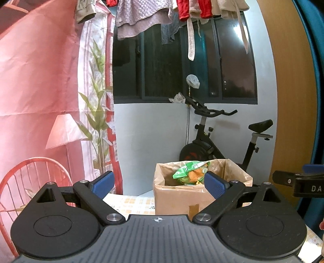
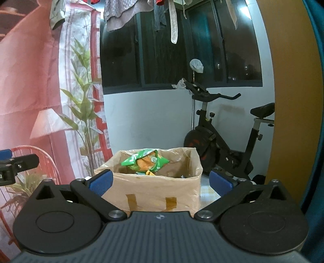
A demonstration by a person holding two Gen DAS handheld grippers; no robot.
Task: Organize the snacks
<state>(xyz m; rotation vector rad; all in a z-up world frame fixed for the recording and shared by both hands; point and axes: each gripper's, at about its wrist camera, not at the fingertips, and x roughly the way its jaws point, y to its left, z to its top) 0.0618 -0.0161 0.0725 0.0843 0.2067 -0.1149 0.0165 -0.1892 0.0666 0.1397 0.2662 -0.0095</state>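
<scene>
My left gripper (image 1: 160,183) has its 2 blue-padded fingers (image 1: 104,183) spread wide, with nothing between them. My right gripper (image 2: 160,182) is the same: both fingers (image 2: 100,182) held far apart and empty.

Ahead of both sits a cardboard box (image 2: 149,194), open at the top and lined with a brown bag whose edge folds over the rim. It stands on a table (image 1: 131,202) covered with a checked cloth. A green and orange snack bag (image 2: 144,160) lies inside the box, tilted, its top poking above the rim; in the left view the same snack bag (image 1: 189,172) shows just past my right-hand pad. 2 strips of tape run down the box's near face in the right view.

My right gripper's tip shows at the right edge of the left view (image 1: 299,180), and the left one's tip at the left edge of the right view (image 2: 18,163), so the 2 are side by side, apart.

Behind the box stands an exercise bike (image 2: 222,139) against a pale wall, under a dark window (image 1: 182,66). Clothes (image 1: 141,18) hang overhead, and a pink printed curtain (image 1: 40,81) fills the left.
</scene>
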